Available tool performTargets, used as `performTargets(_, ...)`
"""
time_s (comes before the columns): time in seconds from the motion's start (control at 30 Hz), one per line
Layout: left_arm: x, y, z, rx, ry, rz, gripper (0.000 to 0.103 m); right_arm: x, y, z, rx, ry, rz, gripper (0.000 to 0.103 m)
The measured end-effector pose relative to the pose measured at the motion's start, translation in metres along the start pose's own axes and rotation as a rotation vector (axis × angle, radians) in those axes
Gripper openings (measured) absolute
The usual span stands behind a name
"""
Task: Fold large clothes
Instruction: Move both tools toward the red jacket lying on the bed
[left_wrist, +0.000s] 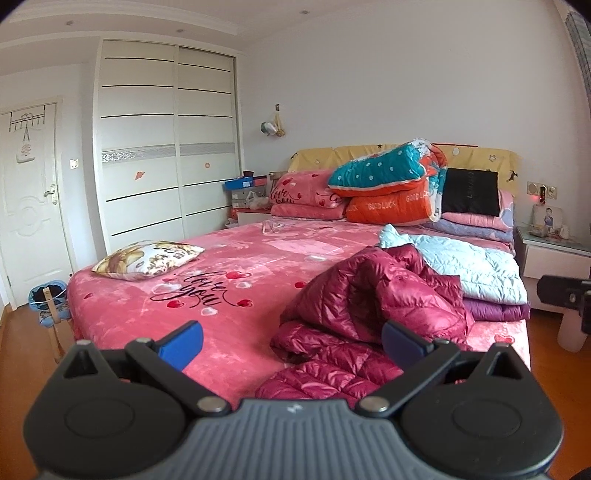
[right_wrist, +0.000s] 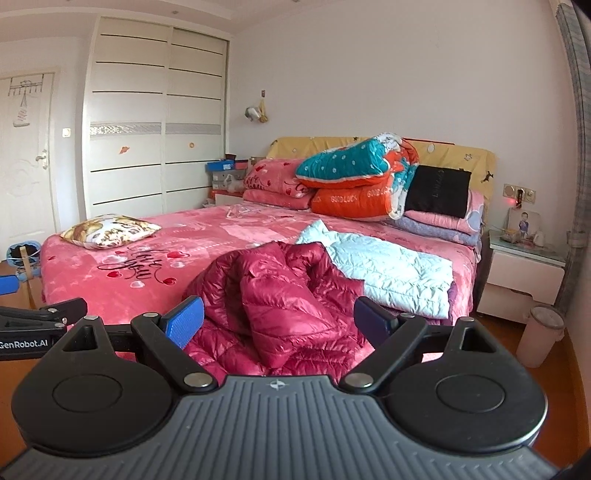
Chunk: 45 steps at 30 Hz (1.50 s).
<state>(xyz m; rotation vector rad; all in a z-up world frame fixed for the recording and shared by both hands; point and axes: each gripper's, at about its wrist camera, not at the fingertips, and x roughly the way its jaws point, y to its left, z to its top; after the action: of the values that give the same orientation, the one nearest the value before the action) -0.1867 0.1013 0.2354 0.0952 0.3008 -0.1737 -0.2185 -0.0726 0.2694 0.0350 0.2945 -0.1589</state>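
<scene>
A crumpled dark-red puffer jacket (left_wrist: 365, 306) lies in a heap at the near right edge of the pink bed (left_wrist: 229, 280); it also shows in the right wrist view (right_wrist: 280, 306). A light-blue quilted garment (left_wrist: 469, 266) lies folded behind it on a purple one (left_wrist: 495, 310); the right wrist view shows it too (right_wrist: 388, 269). My left gripper (left_wrist: 291, 343) is open and empty, short of the jacket. My right gripper (right_wrist: 277, 321) is open and empty, just before the jacket's near edge.
A patterned pillow (left_wrist: 147, 258) lies on the bed's left side. Stacked quilts (left_wrist: 391, 188) and a black cushion (left_wrist: 471, 192) sit by the headboard. A white nightstand (right_wrist: 524, 273) and a bin (right_wrist: 539, 336) stand on the right. A wardrobe (left_wrist: 166, 147) fills the far left wall.
</scene>
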Motion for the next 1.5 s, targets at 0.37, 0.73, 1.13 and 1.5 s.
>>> performTargets(0.37,0.007,-0.016,-0.009,0.019,0.044,-0.017,0.102,0.008,-0.015,-0.017,0.045,0.035,-0.024,0.103)
performTargets(0.73,0.024,-0.027,-0.015,0.031,0.078,-0.026,0.102,0.019,-0.022,-0.030,0.051,0.042,-0.039,0.103)
performTargets(1.13,0.058,-0.041,-0.033,0.014,0.117,-0.071,0.102,0.044,-0.044,-0.068,0.077,0.044,-0.089,0.103)
performTargets(1.5,0.108,-0.063,-0.063,-0.003,0.165,-0.146,0.102,0.096,-0.081,-0.122,0.116,0.146,-0.112,0.103)
